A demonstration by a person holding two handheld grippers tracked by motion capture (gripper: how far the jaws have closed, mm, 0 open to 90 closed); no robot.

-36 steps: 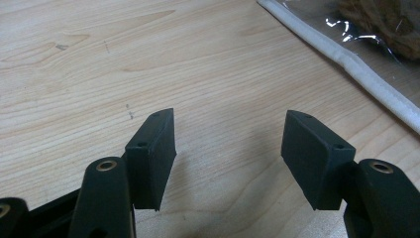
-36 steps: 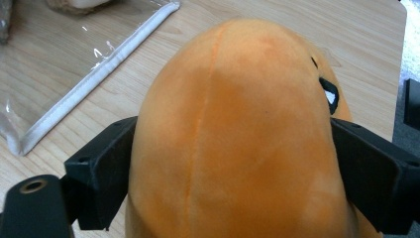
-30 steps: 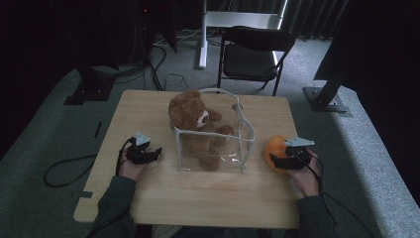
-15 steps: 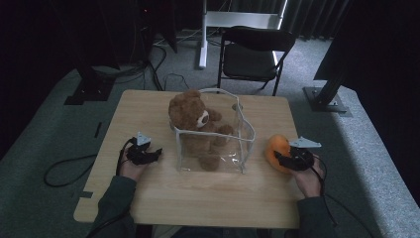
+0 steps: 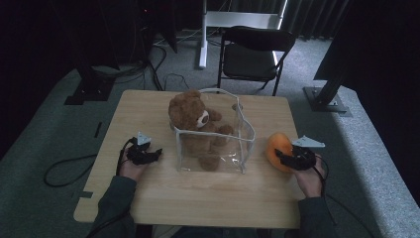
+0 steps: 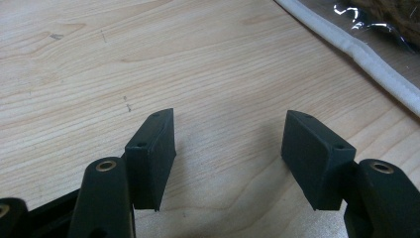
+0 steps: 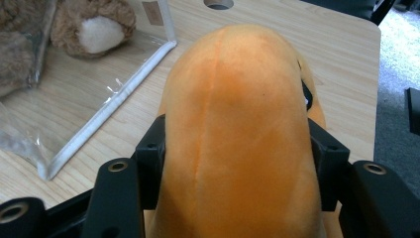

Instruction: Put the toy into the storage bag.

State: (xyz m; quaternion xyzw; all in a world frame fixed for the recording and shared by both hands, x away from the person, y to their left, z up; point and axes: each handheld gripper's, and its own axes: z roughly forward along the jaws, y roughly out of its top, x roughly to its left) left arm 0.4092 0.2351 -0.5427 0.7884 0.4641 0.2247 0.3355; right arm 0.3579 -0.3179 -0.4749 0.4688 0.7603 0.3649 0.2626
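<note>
Right gripper (image 5: pixel 286 159) at 3 o'clock of table (image 5: pixel 148 106), jaws just closed, pressing both sides of orange plush toy (image 7: pixel 237 129). Toy on tabletop just beside clear bag (image 5: pixel 237 148), at bag's 3 o'clock. Left gripper (image 6: pixel 228 158) at 9 o'clock of bag, jaws spread, nothing between, bare wood beneath. Brown teddy bear (image 5: pixel 190 111) sitting inside bag, head above rim. Black chair (image 5: pixel 252 49) at 12 o'clock beyond table.

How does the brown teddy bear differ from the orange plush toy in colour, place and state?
The brown teddy bear sits inside the clear bag; the orange plush toy lies outside it, on the table. No gripper touches the bear; the right gripper is closed on the orange toy. Both are soft plush.
</note>
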